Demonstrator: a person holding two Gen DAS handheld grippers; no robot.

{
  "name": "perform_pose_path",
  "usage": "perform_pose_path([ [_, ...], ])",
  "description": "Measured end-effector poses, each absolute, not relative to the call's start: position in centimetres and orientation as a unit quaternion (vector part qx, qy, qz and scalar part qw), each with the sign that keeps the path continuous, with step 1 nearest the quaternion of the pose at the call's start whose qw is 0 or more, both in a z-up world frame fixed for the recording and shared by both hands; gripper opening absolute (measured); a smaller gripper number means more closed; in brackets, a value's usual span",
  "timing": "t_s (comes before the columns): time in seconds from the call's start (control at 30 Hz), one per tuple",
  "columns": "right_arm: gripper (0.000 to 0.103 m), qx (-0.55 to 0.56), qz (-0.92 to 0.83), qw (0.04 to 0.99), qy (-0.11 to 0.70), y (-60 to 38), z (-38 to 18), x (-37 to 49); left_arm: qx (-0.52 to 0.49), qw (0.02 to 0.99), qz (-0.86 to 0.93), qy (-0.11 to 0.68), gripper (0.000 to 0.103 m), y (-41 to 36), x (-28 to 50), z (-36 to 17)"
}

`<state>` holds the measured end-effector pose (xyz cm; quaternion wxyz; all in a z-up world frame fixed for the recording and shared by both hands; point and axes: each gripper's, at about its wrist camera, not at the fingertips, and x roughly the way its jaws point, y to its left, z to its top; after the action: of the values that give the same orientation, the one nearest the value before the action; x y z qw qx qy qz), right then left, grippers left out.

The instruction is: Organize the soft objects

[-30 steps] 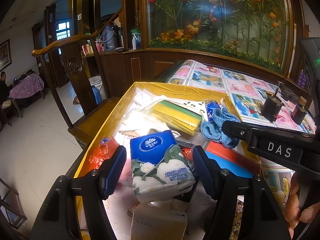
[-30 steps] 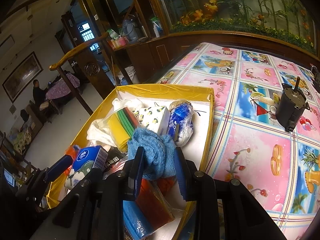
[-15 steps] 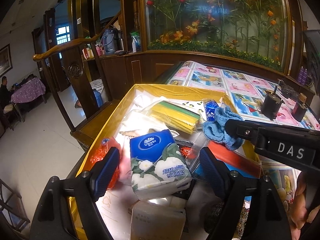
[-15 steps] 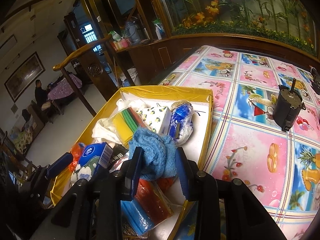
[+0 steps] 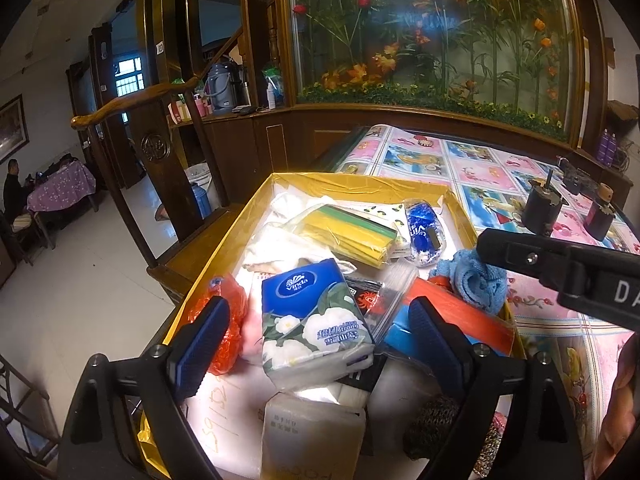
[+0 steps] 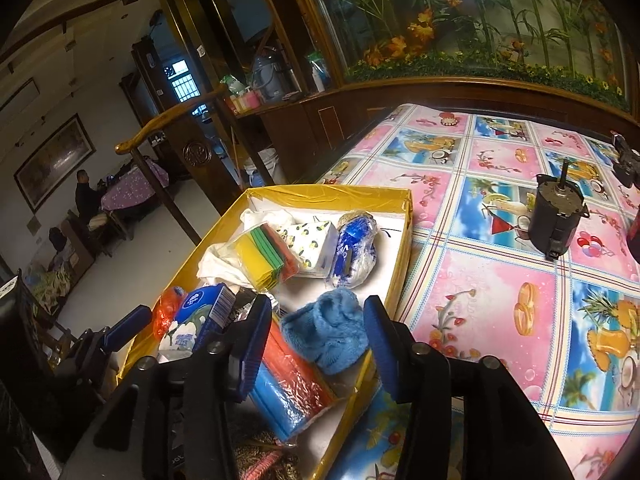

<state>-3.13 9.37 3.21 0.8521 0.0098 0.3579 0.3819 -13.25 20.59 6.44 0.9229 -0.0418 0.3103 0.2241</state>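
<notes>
Inside the yellow box (image 5: 224, 248), soft things piled together
Left tongs (image 5: 320, 340) have just opened wide around the tissue pack (image 5: 316, 320), pads clear; right tongs (image 6: 316, 344) have just parted, blue cloth (image 6: 328, 332) lying loose between them on the red-and-blue packet (image 6: 288, 380)

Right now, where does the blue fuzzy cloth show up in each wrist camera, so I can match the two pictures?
Left wrist view: the blue fuzzy cloth sits right of centre, by the yellow box's right wall, under the black bar of the right gripper.
Right wrist view: the cloth lies low at centre, loose between the right gripper's open jaws.
Shared landmark: the blue Vinda tissue pack.
</notes>
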Motion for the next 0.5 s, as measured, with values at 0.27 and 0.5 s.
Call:
perform_pose_path([
  [0.27,0.077,0.018,0.370,0.867,0.332,6.0,4.0,-4.6,-0.031,0.931,0.228,0.284,0.101,20.5,-15.2,7.3],
  [0.5,0.091,-0.010,0.372,0.881,0.293,3.3,3.2,-8.0,-0.036,0.936,0.222,0.271,0.103,20.0,-17.7,7.9],
])
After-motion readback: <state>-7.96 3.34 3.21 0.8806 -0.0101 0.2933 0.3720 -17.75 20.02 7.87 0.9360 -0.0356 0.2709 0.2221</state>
